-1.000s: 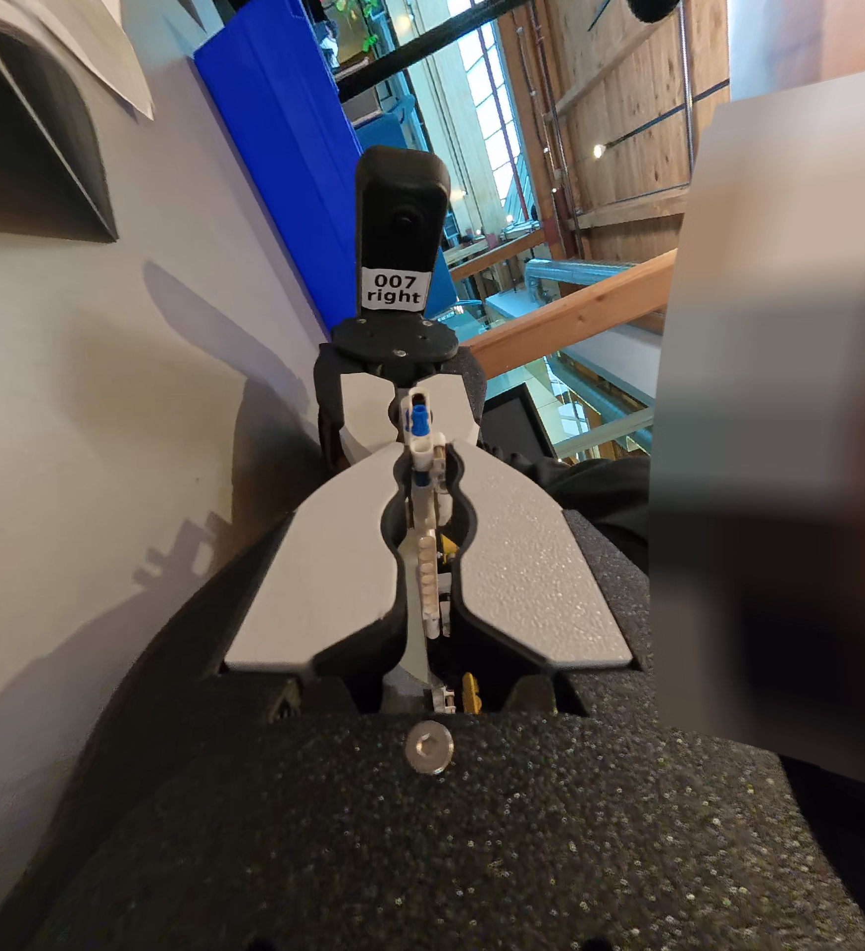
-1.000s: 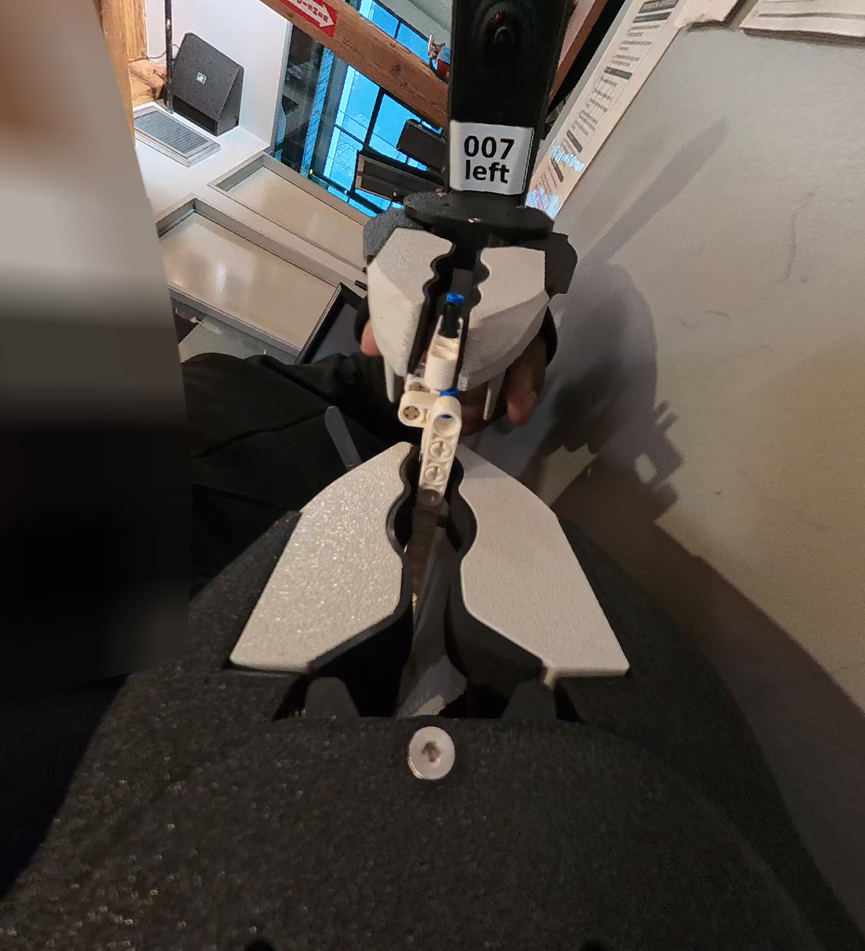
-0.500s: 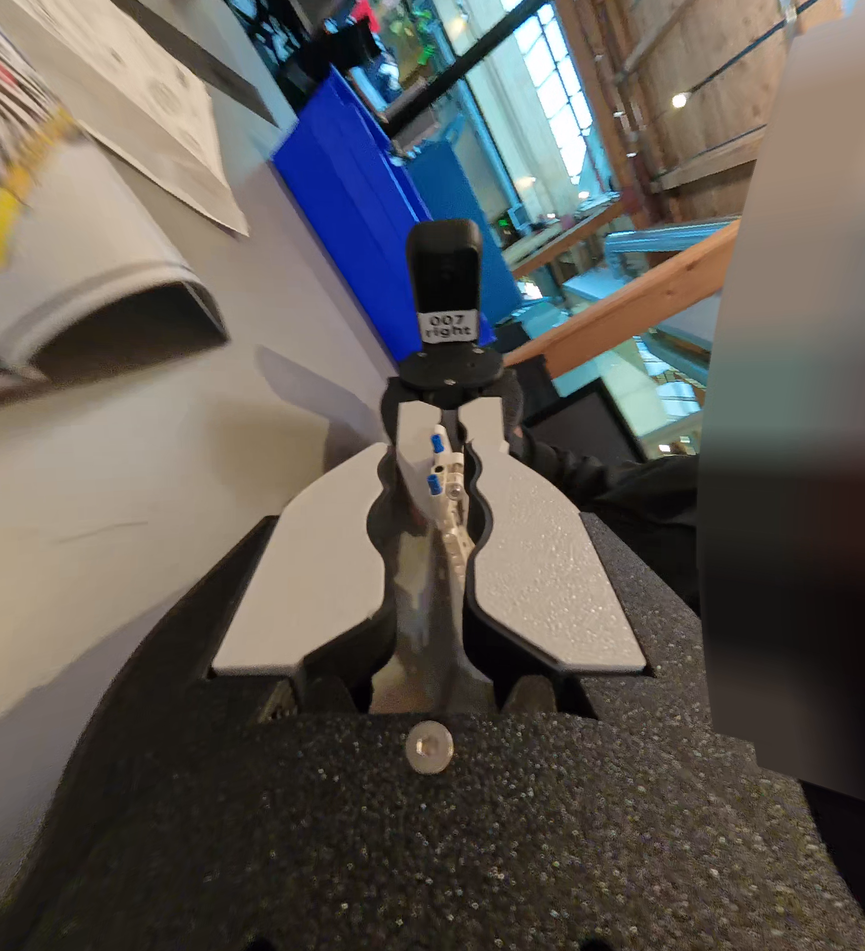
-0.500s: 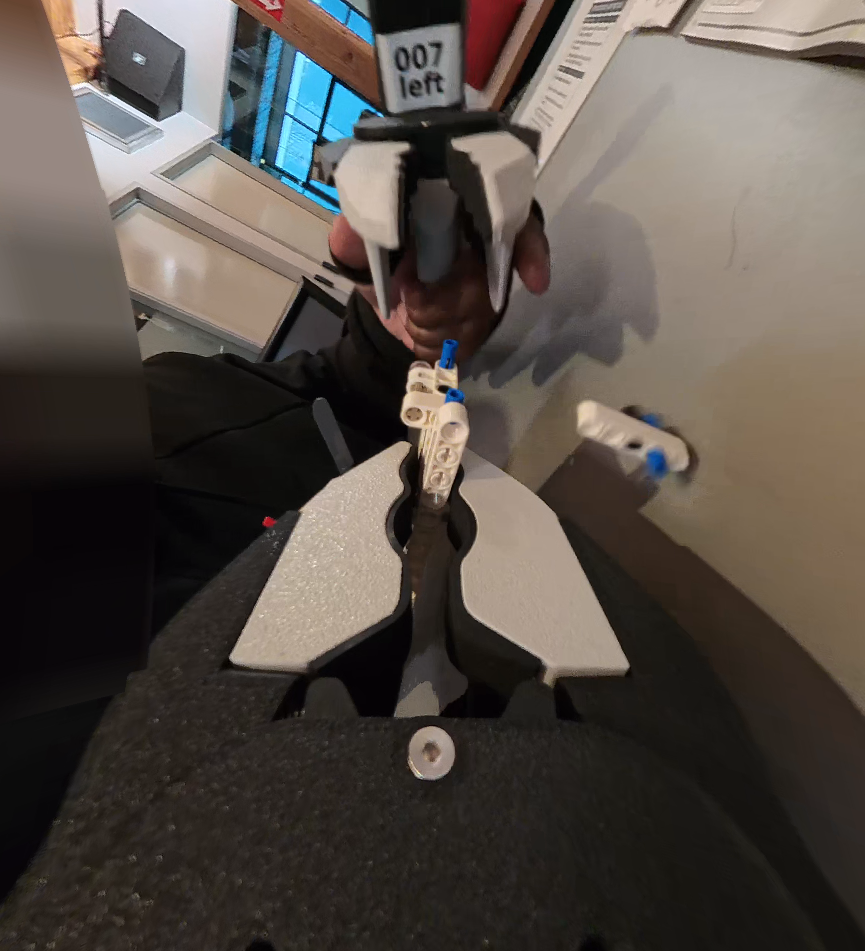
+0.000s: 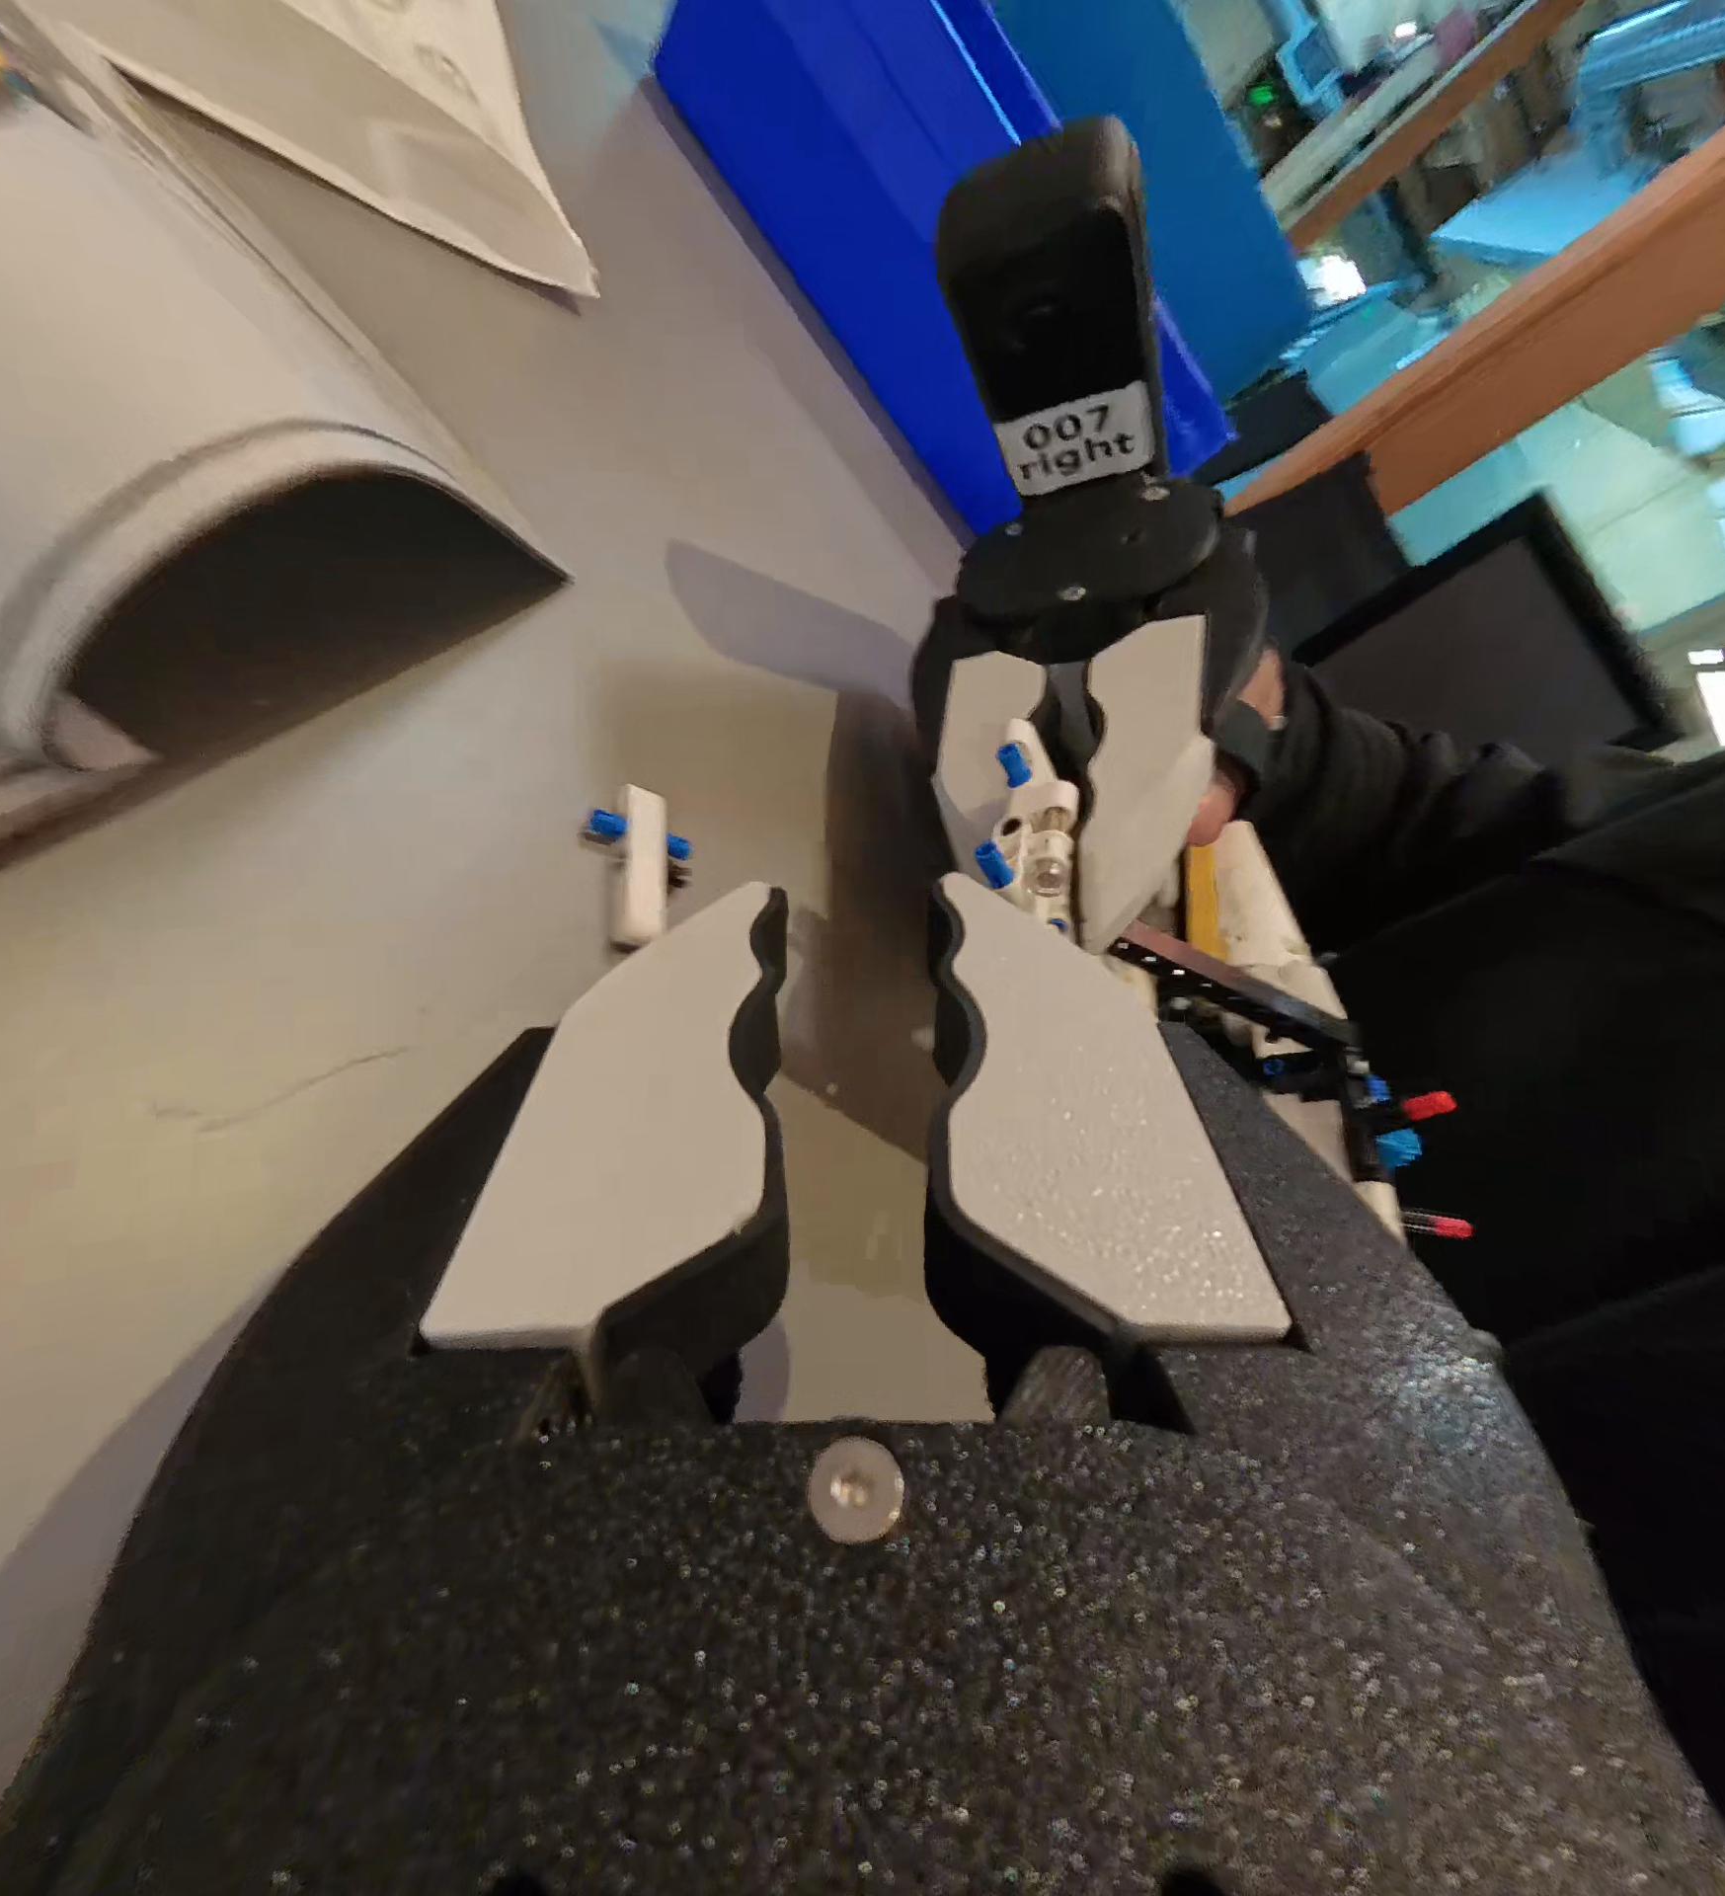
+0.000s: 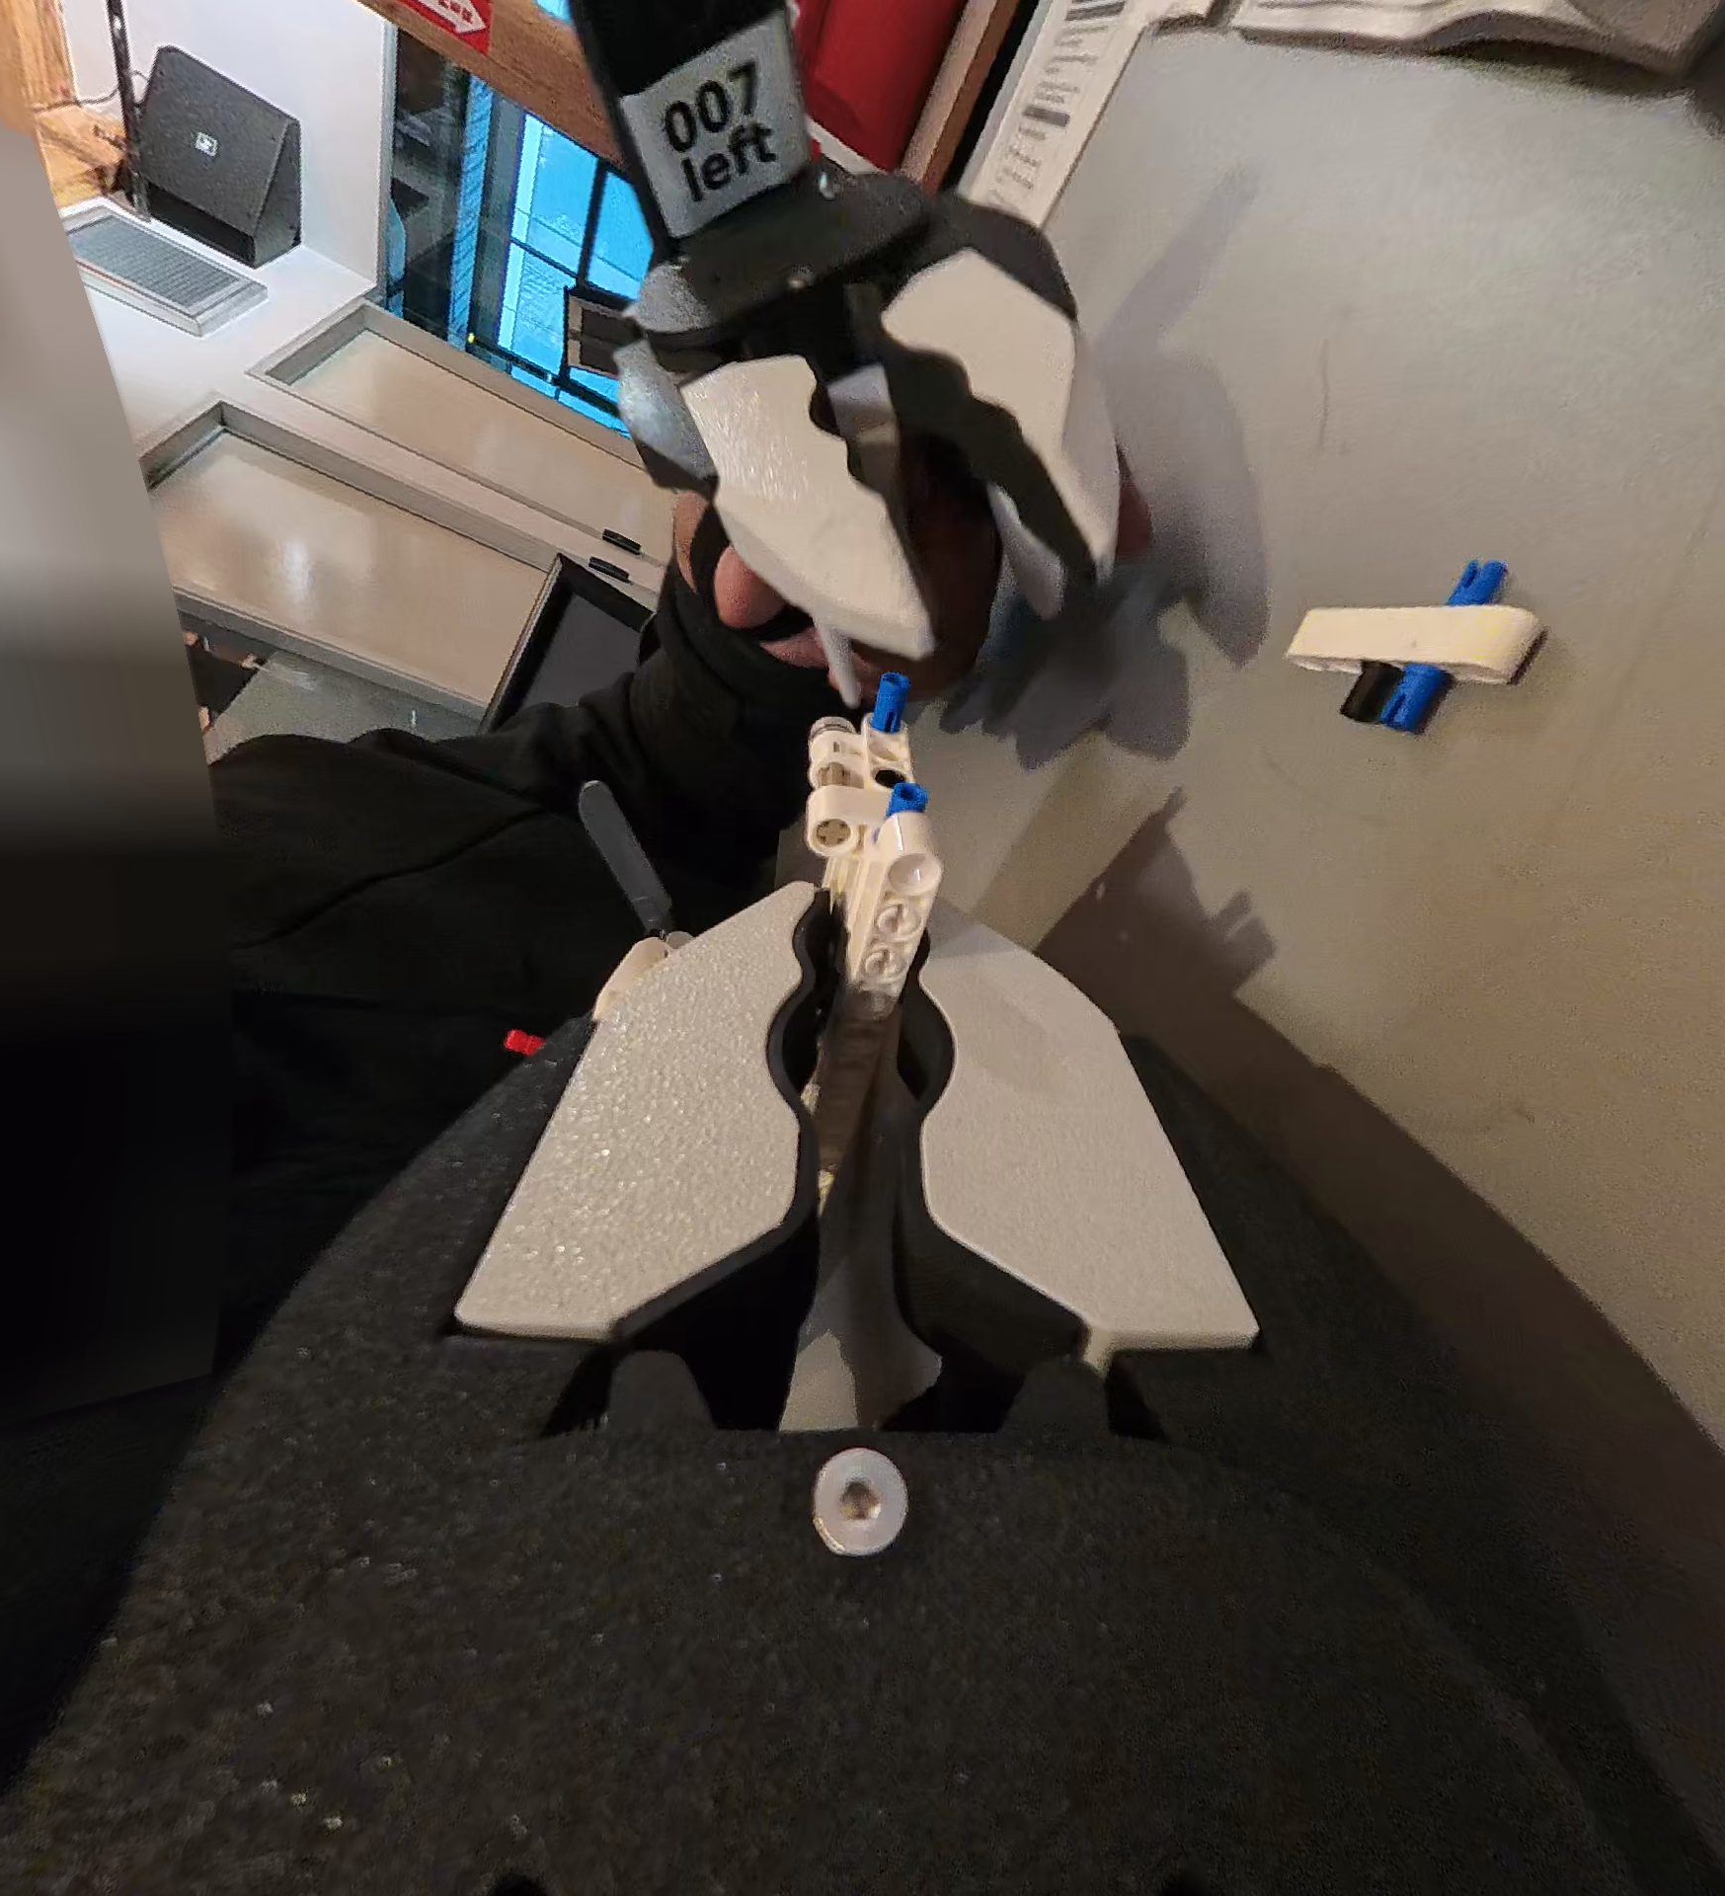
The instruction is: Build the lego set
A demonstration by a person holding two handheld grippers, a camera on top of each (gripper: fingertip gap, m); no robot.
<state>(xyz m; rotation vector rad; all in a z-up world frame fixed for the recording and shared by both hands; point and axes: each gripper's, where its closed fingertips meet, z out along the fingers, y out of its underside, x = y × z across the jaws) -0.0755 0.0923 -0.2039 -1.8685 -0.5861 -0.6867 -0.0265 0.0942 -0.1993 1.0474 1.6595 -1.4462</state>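
Note:
My left gripper (image 5: pixel 858 893) is open and empty above the grey table (image 5: pixel 324 1026). A small white beam with blue pins (image 5: pixel 637 862) lies flat just left of its tips. My right gripper (image 6: pixel 873 923) is shut on a white beam assembly with blue pins (image 6: pixel 884 821) that sticks out past its tips. The left wrist view shows the right gripper (image 5: pixel 1043 872) farther off, with the same assembly (image 5: pixel 1027 831) between its fingers. The right wrist view shows the left gripper (image 6: pixel 991 605) open just beyond the assembly, and the small beam (image 6: pixel 1412 636) on the table to the right.
An open booklet (image 5: pixel 222 513) and a paper sheet (image 5: pixel 376 123) lie at the upper left. A blue panel (image 5: pixel 868 205) stands behind the table. A black model part with red and blue pins (image 5: pixel 1350 1088) lies at the right by a person's black sleeve (image 5: pixel 1556 872). Tip to tip, the grippers are about 5 cm apart.
My left gripper opened, let go of the far end of the white assembly and drew back from it. The small white beam on the table came into view. My right gripper kept its hold.

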